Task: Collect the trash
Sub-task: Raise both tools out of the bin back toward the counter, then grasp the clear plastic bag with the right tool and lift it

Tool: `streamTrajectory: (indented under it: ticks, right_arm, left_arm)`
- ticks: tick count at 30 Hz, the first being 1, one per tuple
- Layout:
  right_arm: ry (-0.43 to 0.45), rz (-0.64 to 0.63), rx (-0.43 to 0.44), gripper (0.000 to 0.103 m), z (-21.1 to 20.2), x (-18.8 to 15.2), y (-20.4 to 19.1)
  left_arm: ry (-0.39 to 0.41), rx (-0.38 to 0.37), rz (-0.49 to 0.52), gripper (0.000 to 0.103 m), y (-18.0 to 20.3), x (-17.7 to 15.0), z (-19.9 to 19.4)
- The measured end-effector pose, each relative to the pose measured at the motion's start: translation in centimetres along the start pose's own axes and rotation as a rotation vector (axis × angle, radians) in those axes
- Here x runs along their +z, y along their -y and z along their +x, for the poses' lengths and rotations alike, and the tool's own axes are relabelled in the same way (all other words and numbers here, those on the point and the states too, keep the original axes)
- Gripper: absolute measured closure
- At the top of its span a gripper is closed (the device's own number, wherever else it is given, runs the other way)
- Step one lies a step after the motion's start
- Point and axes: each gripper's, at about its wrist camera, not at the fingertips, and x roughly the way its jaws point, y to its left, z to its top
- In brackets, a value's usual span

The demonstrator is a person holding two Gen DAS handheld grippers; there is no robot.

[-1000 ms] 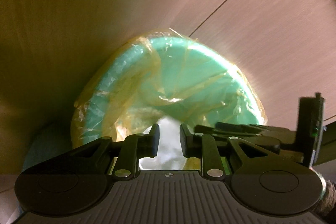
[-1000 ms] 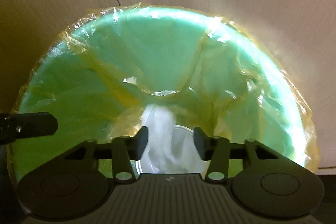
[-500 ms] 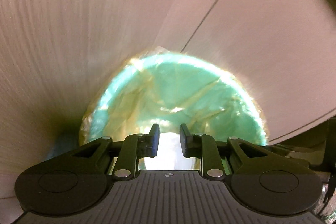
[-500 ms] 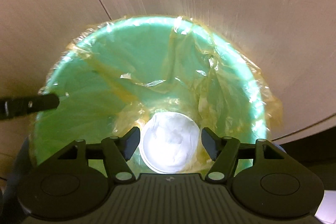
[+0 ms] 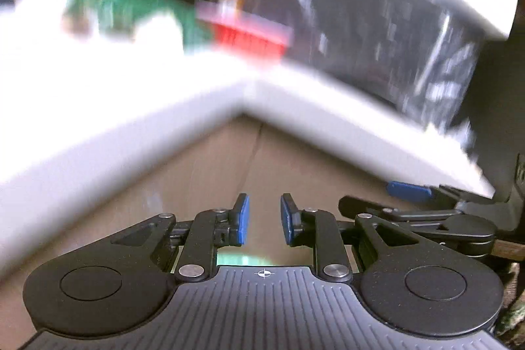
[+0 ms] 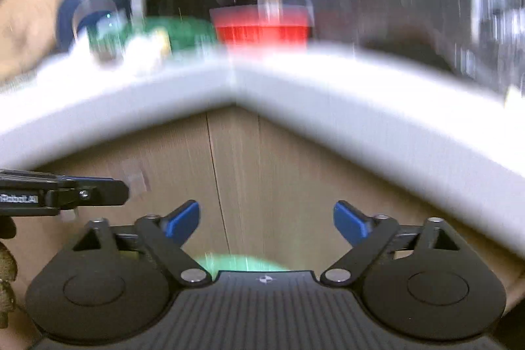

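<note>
Green, the trash bin (image 6: 236,263) shows only as a sliver below our right gripper (image 6: 265,223), whose jaws have just been spreading and hold nothing, while our left gripper (image 5: 264,218) stands narrowly parted, empty, beneath the blurred white worktop (image 6: 328,94) corner.

- Left wrist camera: looks forward, slightly downward, along its fingers at the corner of a white-edged counter (image 5: 137,133) above tan wooden cabinet panels (image 5: 229,173); close, blurred.
- Right wrist camera: faces the same corner, more squarely.
- Shared: counter edge (image 6: 328,107), blurred red ribbed container (image 5: 252,38) (image 6: 262,30), green bin rim (image 6: 236,263) below.
</note>
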Motion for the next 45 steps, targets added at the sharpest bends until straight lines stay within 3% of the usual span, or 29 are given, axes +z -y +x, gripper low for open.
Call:
streamTrajectory:
  ticks: [3,6,10,14,21,24,32,38,45]
  right_arm:
    - [0.073,0.012,0.029,0.002,-0.7,4.6,-0.2]
    - [0.075,0.071,0.092,0.002,0.5,8.4,-0.2]
    - [0.037,0.118,0.187,0.002,3.6,10.6,-1.6]
    - [0.026,0.085,0.215,0.002,6.4,12.1,-4.5]
    - [-0.002,-0.040,0.230,0.002,9.8,13.2,-10.5]
    - [-0.031,-0.084,0.228,0.000,10.9,13.4,-12.5]
    - [-0.135,-0.095,0.265,0.000,13.2,13.0,-14.7]
    - [-0.160,-0.113,0.269,0.000,13.3,13.2,-14.7]
    - [-0.200,-0.150,0.267,0.000,13.6,13.6,-14.8]
  left_arm:
    - [0.094,0.070,-0.006,0.079,-0.4,4.0,-2.8]
    - [0.167,0.173,-0.057,0.079,-2.4,6.8,-4.8]
    - [0.192,0.281,-0.113,0.079,-5.6,8.5,-6.1]
    - [0.218,0.361,-0.129,0.079,-8.0,9.0,-6.9]
    - [0.341,0.306,-0.129,0.079,-10.1,8.6,-9.4]
    - [0.353,0.297,-0.150,0.079,-11.0,8.5,-9.5]
    - [0.287,0.280,-0.188,0.079,-11.7,7.6,-8.4]
    - [0.255,0.264,-0.199,0.080,-11.8,7.6,-8.5]
    - [0.203,0.311,-0.165,0.080,-10.2,8.3,-8.9]
